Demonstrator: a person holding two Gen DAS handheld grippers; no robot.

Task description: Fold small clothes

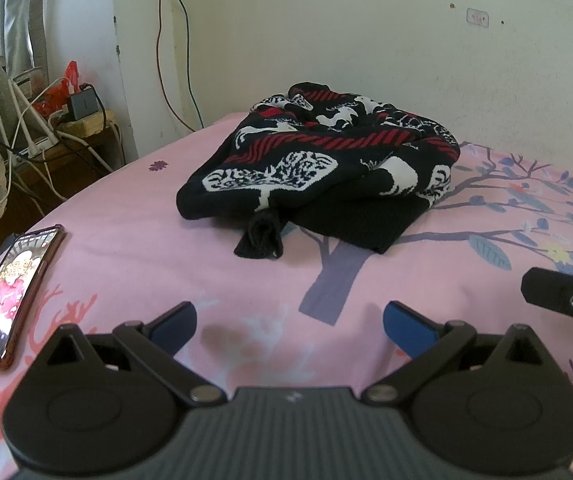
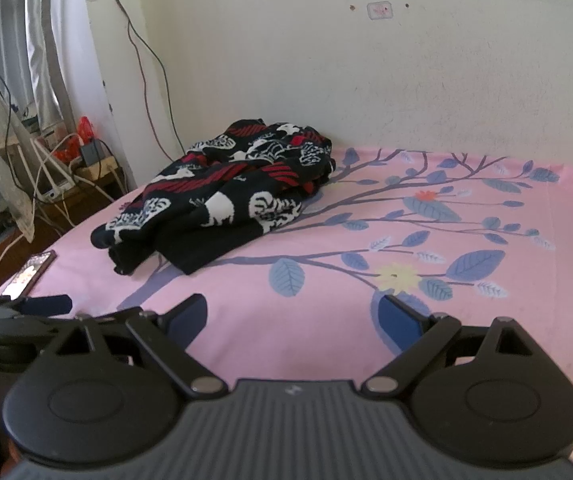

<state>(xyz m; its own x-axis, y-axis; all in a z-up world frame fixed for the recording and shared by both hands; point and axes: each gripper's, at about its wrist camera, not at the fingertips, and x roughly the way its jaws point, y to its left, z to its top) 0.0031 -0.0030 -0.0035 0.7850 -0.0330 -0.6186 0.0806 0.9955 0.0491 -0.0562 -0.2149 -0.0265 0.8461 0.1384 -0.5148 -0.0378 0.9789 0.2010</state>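
Left wrist view shows our crumpled black patterned sweater (image 1: 318,164) heaped on the bed (image 1: 126,216), beyond both tools. We should spread it flat first, gripping hem corners. Left tool (image 1: 289,322) and right tool (image 2: 294,316) hover low, jaws wide apart, holding nothing.

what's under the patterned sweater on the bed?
The black, red and white sweater lies crumpled on the pink floral bedsheet; the printed tree trunk runs under it. Whatever the pile covers can't be seen.
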